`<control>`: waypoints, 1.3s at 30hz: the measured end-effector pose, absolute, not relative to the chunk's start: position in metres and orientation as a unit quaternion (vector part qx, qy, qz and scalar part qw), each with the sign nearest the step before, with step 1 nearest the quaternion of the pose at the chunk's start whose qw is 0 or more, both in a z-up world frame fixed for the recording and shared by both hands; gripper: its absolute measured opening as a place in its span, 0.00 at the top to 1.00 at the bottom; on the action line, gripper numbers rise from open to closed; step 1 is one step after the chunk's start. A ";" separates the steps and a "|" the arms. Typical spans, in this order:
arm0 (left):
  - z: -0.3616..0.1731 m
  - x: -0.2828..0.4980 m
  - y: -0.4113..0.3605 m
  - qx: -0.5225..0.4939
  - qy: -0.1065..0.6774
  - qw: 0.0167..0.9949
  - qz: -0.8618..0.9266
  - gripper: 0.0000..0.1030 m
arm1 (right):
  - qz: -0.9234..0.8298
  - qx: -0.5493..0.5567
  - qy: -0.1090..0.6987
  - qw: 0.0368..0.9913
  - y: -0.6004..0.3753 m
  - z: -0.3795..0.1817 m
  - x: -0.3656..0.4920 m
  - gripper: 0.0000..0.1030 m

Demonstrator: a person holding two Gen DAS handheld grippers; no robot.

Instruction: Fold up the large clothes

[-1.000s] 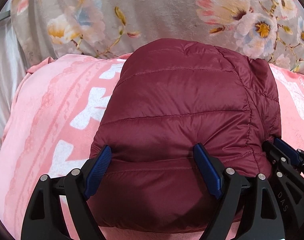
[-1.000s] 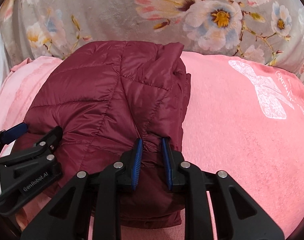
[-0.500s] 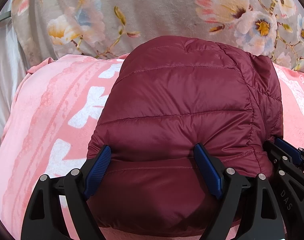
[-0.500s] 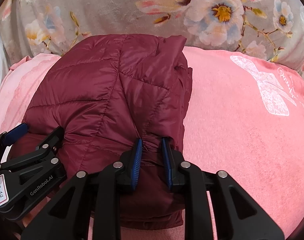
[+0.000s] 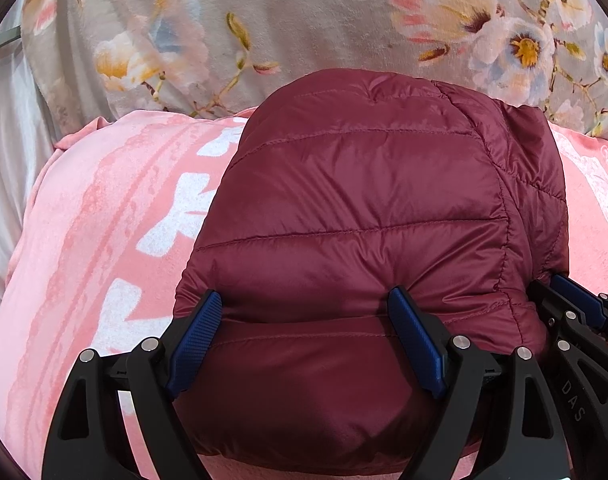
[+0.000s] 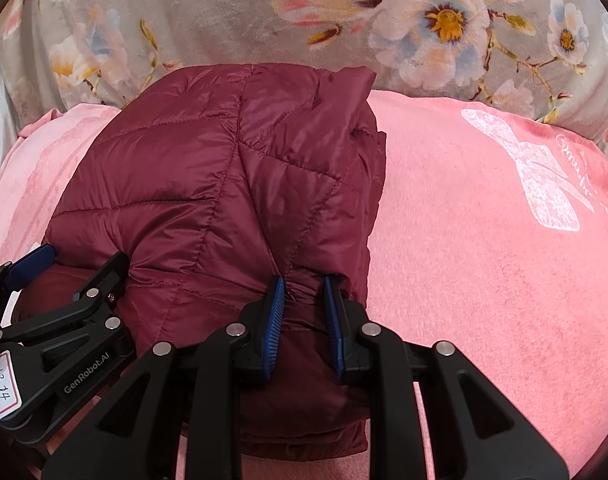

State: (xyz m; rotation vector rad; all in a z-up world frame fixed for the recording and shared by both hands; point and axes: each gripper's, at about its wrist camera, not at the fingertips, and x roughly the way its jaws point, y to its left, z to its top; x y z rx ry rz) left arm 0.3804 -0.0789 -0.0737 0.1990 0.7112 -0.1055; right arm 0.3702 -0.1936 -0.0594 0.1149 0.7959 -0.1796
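Underneath, pink blanket [image 6: 484,240]; floral grey cover [image 5: 324,20] behind maroon jacket [image 5: 364,200].

We see jacket [image 5: 356,216] near hem hidden behind left gripper [image 5: 304,340]; pink blanket [image 6: 484,248] cut off by frame edges.

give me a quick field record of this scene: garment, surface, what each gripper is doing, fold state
garment: maroon quilted puffer jacket, bundled into a compact stack
surface: pink blanket with white print, floral grey blanket behind it
left hand-held gripper: jaws wide apart, straddling the jacket's near edge, pads against the fabric
right hand-held gripper: jaws narrow, pinching a pleat of fabric at the jacket's near right corner
fold state: layers stacked, near edge doubled over; not yet released
layers underneath: count cannot be told
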 end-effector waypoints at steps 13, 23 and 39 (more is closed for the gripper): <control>-0.076 0.381 -0.082 0.104 0.348 0.930 -0.045 0.19 | -0.087 0.055 0.389 0.915 -0.193 -0.059 0.372 0.81; -0.064 0.360 -0.049 0.036 0.322 0.945 -0.038 0.19 | -0.114 0.087 0.360 0.922 -0.207 -0.057 0.335 0.81; -0.072 0.358 -0.044 0.036 0.350 0.936 -0.033 0.17 | -0.125 0.129 0.408 0.895 -0.228 -0.083 0.340 0.44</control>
